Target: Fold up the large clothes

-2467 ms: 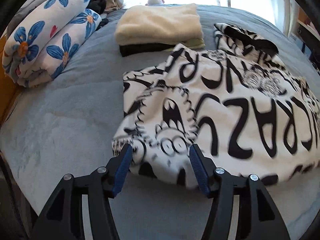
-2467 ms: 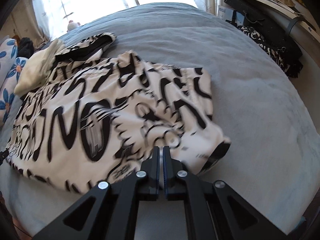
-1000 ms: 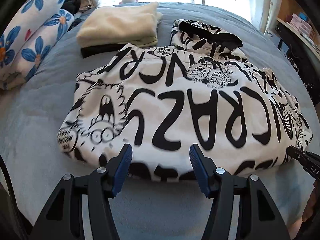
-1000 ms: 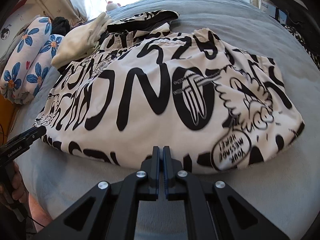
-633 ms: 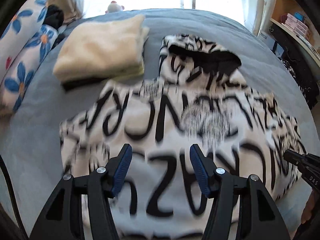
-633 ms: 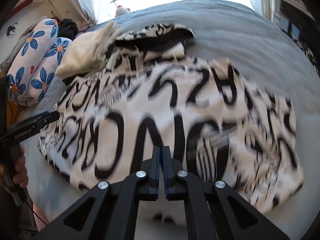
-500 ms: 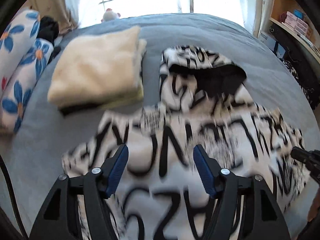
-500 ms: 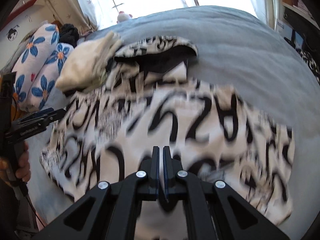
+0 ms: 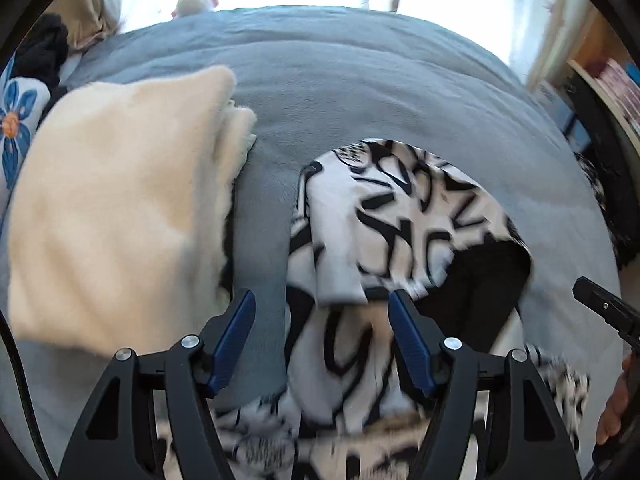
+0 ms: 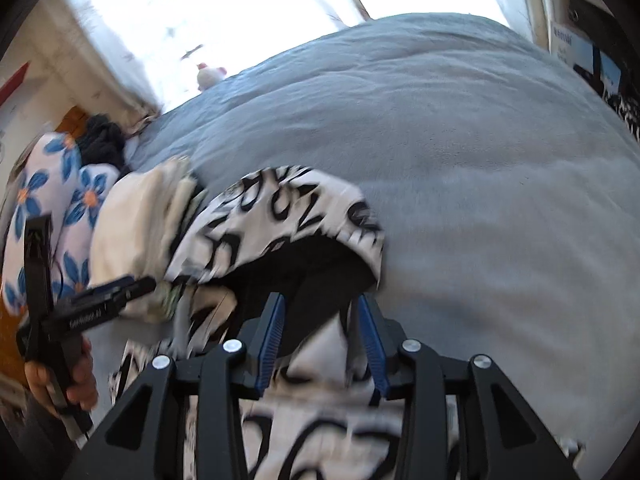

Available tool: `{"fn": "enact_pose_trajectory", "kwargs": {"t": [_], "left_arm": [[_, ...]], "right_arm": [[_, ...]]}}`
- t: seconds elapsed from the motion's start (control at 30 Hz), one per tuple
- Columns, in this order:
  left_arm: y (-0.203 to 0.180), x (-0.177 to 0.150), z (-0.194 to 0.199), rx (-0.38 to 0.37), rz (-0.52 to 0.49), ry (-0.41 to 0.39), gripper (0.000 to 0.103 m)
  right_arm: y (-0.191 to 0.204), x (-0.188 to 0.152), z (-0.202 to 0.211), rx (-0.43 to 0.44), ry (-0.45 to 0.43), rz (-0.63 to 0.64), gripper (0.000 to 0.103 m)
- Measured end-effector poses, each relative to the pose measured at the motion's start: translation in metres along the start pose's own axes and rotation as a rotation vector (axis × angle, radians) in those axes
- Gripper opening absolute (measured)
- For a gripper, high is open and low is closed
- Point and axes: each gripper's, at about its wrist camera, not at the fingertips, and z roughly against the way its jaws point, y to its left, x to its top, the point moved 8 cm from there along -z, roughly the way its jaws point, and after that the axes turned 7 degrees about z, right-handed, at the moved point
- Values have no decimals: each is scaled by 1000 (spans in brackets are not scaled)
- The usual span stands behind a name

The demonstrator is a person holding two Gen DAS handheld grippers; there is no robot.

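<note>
A white hoodie with black lettering (image 9: 400, 216) lies on the grey bed (image 9: 360, 80); its hood with a black lining points away from me. My left gripper (image 9: 320, 320) is open and empty just above the hood's left edge. My right gripper (image 10: 320, 320) is open and empty over the hood's black opening (image 10: 312, 264). The hoodie also shows in the right wrist view (image 10: 280, 208). The hoodie's body lies under both grippers and is mostly hidden.
A folded cream blanket (image 9: 112, 208) lies left of the hood, close to my left gripper. A blue-flowered pillow (image 10: 60, 200) and a dark garment (image 10: 100, 136) sit at the far left. A small plush toy (image 9: 194, 0) is at the bed's far edge. Shelves stand on the right.
Both grippers moved forward from the hoodie's hem to its hood. The right gripper, shut before, has opened. The left gripper stayed open.
</note>
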Motion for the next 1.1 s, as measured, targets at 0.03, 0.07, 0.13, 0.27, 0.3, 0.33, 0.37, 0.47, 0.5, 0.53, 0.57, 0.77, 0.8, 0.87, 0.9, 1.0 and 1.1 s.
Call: {"fn": "enact_pose_trajectory", "kwargs": {"t": [0.03,0.07,0.13,0.27,0.3,0.33,0.37,0.47,0.5,0.53,0.57,0.77,0.8,0.87,0.9,1.0,1.1], "left_arm": [[0,4,-11,0,9,14,67],[0,6,-20,0,17,24,67],[0,14,-38,8,36,37,67],[-1,20,-66,6,31,55,67],[-1,22,-71,7,31,60,67],[-2,23,-80,7,28,67,68],[-1,24,-87,9,29,70,68],[3,24,-106,-1,45,91,72],[4,24,-112,-8,49,94,74],[4,24,-114,-5,40,84,75],[2,24,-116,3,25,72,76],[-4,21,-114,-21,-15,24,50],[-6,17,-109,-48,-13,25,27],[-10,15,-102,-71,-7,11,9],[-10,14,-96,-65,-13,-11,7],[-13,9,-68,-64,-58,-91,5],[-12,-2,-32,-90,-94,-162,5]], "right_arm": [[-6,7,-11,1,6,-15,39],[-11,10,-17,-3,8,-24,39],[-23,20,-37,-9,19,-42,38],[-38,33,-63,-4,22,-68,38],[-41,36,-70,2,23,-76,39],[-42,38,-76,8,25,-78,39],[-44,39,-80,15,27,-79,39],[-44,42,-97,41,48,-81,39],[-44,42,-102,42,56,-81,38],[-43,41,-107,45,63,-79,38],[-41,41,-112,48,65,-75,38],[-28,39,-116,1,40,1,16],[-26,38,-113,-11,32,16,13],[-22,38,-106,-22,11,45,6],[-19,37,-101,-25,-4,64,5],[-5,31,-79,-35,-53,137,2],[12,20,-42,-37,-134,215,2]]}}
